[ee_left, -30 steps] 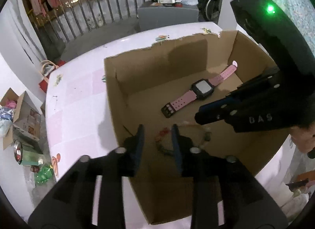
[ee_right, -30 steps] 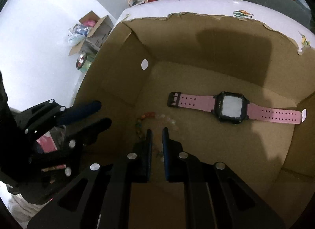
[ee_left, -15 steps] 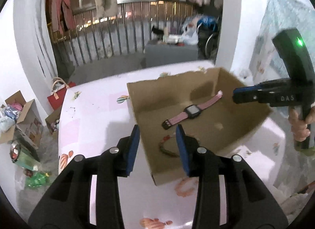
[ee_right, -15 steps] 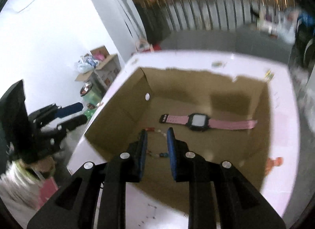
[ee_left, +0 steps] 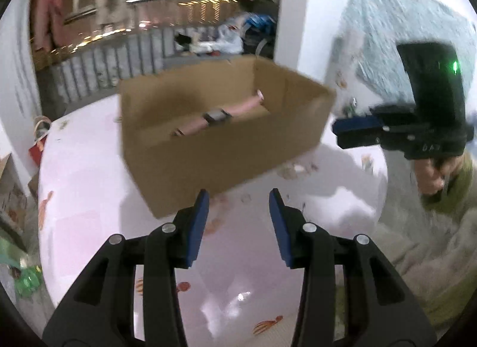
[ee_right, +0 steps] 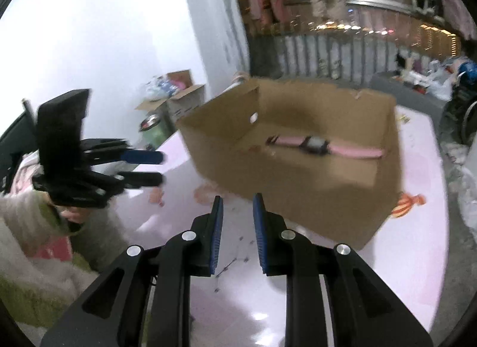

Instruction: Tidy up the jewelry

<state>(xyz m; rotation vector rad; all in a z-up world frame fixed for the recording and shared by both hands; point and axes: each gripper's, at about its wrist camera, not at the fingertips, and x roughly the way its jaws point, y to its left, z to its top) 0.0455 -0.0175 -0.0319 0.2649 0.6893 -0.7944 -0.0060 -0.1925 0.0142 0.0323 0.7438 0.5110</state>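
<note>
An open cardboard box [ee_left: 223,150] [ee_right: 298,194] stands on the pale pink table [ee_left: 98,197]. On the box floor lies a pink-strapped watch [ee_left: 214,117] [ee_right: 316,144] with a dark face. The box's near wall hides the beaded bracelet. My left gripper [ee_left: 238,197] [ee_right: 159,168] hovers over the table in front of the box; its jaws are opening and nothing is between them. Right of the box, my right gripper [ee_right: 238,200] [ee_left: 354,132] is open with a narrow, empty gap. Both views are blurred by motion.
A person's hand [ee_left: 432,174] and fuzzy green-and-cream sleeve [ee_right: 35,227] hold the grippers. The table edge [ee_left: 41,186] curves at the left. Open cartons [ee_right: 179,93] sit on the floor beyond. A metal railing [ee_right: 357,48] and hanging clothes are behind.
Both grippers have pulled back out of the box to above the table in front of it. The left jaws have spread wider and the right jaws have parted slightly. The watch has stayed in the box.
</note>
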